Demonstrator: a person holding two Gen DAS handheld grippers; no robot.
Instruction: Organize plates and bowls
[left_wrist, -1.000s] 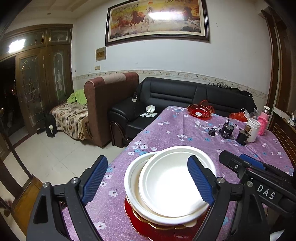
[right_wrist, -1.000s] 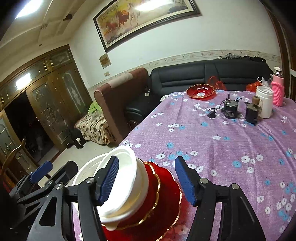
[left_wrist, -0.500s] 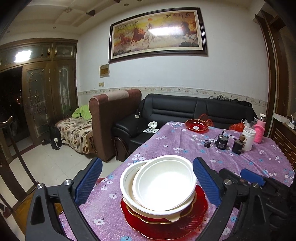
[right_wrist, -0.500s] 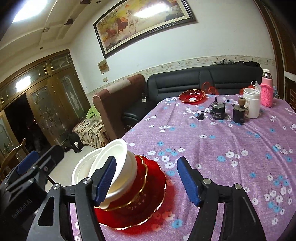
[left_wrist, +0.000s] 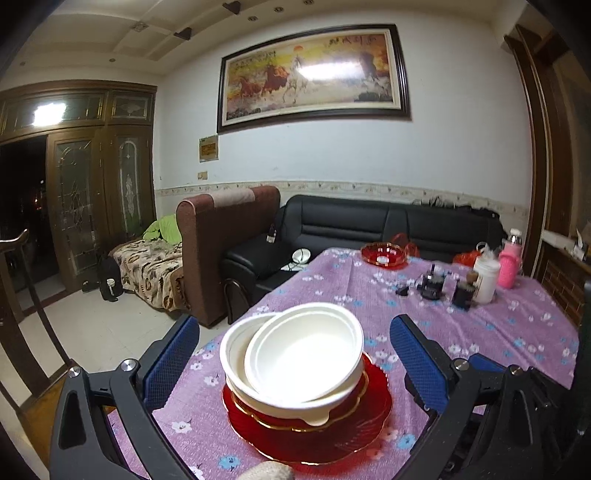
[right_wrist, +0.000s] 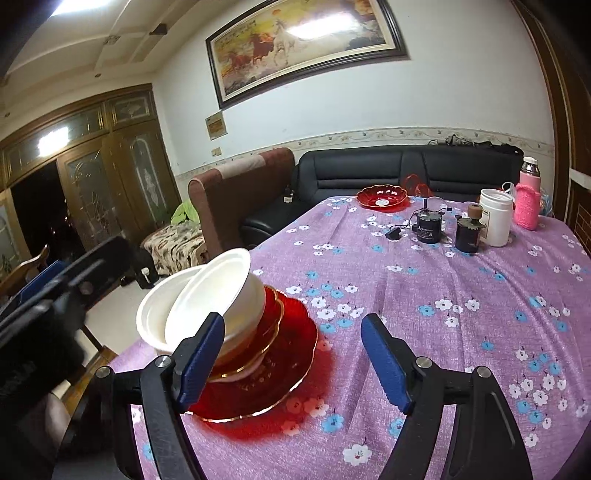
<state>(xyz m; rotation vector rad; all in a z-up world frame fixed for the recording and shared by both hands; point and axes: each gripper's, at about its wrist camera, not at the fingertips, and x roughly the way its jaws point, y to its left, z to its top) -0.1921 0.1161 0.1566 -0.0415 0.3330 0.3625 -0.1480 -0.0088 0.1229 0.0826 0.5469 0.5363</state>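
Bowls (left_wrist: 295, 362) are sitting tilted on red plates (left_wrist: 310, 424); both claws, left (left_wrist: 291, 365) and right (right_wrist: 293, 362), have just been opening, gaping empty. Far red dish (right_wrist: 382, 199) is waiting on the worktop (right_wrist: 461, 314).

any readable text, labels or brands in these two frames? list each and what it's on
None can be read.
Horse painting: calligraphy along its top edge, too blurred.
Yellow wall plaque: print too small.
Black device on the table: white label, too small.
Left tongs body: faint lettering, blurred.
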